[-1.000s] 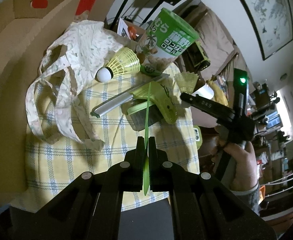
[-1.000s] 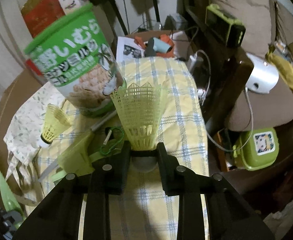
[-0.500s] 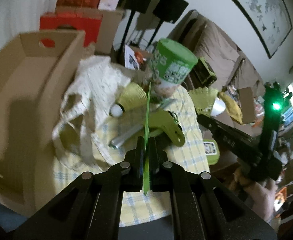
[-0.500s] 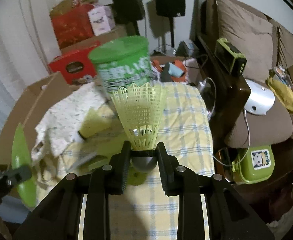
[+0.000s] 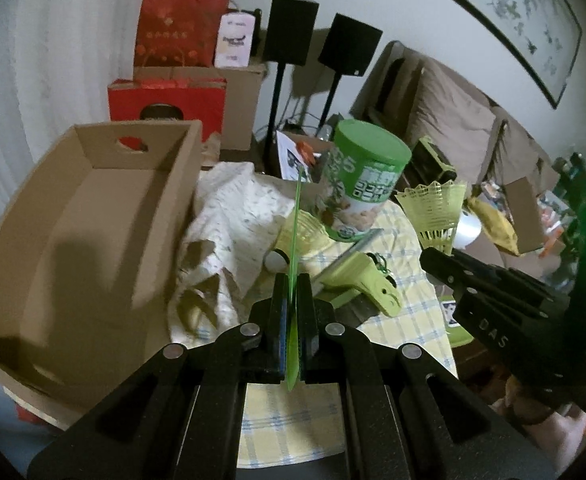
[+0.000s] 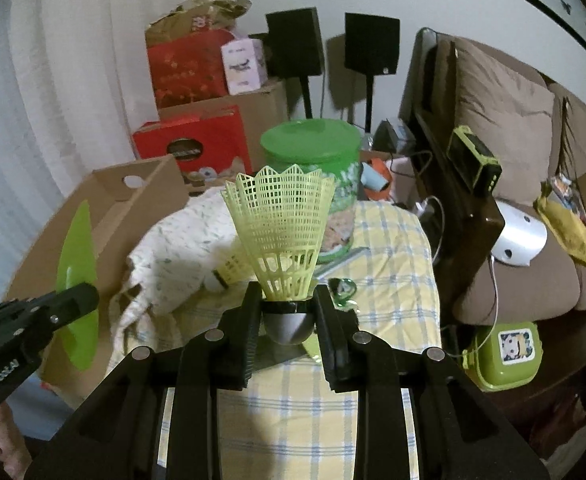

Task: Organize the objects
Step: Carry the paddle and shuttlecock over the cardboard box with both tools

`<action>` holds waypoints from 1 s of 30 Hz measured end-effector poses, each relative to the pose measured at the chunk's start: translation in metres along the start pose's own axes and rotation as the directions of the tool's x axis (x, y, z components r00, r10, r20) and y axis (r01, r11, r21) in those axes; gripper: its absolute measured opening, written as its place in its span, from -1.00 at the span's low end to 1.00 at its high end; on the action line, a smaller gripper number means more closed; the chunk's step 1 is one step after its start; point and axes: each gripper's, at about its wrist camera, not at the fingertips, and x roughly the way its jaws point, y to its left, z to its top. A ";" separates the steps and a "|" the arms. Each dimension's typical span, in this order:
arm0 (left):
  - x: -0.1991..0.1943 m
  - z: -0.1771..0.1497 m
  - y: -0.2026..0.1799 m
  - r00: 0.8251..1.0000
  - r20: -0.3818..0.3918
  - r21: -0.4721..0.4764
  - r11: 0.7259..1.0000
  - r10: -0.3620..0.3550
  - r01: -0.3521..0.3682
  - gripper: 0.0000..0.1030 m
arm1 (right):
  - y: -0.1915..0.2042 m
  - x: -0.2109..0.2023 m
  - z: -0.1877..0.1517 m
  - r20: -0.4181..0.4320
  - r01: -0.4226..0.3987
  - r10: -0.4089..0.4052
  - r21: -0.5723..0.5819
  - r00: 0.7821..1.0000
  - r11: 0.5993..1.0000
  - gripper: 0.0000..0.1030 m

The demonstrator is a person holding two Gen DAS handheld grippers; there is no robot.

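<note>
step: carrying both items toward box (image 5: 93, 216) at 10 o'clock | left gripper (image 5: 291, 312) fingers pinching green disc (image 5: 295, 248) edge-on | right gripper (image 6: 289, 312) fingers clamping shuttlecock (image 6: 283, 232) cork, skirt up | next: probably lowering each into box, then releasing

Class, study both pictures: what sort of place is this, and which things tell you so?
Most likely a lived-in living room at home: a cushioned sofa, two speakers on stands, a framed picture on the wall, and stacked gift boxes.
</note>
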 end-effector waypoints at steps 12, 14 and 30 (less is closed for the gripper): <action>-0.019 0.007 0.034 0.997 0.025 -0.014 0.997 0.070 -0.070 -0.93 | 0.041 -0.011 0.008 0.030 -0.027 0.028 -0.040 0.999 0.999 -0.49; -0.021 0.008 0.040 0.996 0.030 -0.019 0.997 0.082 -0.081 -0.93 | 0.048 -0.012 0.011 0.037 -0.030 0.032 -0.047 0.999 0.998 -0.50; -0.041 0.011 0.094 0.985 0.057 -0.082 0.984 0.164 -0.159 -0.93 | 0.117 -0.008 0.020 0.032 -0.103 0.107 -0.123 0.994 0.987 -0.49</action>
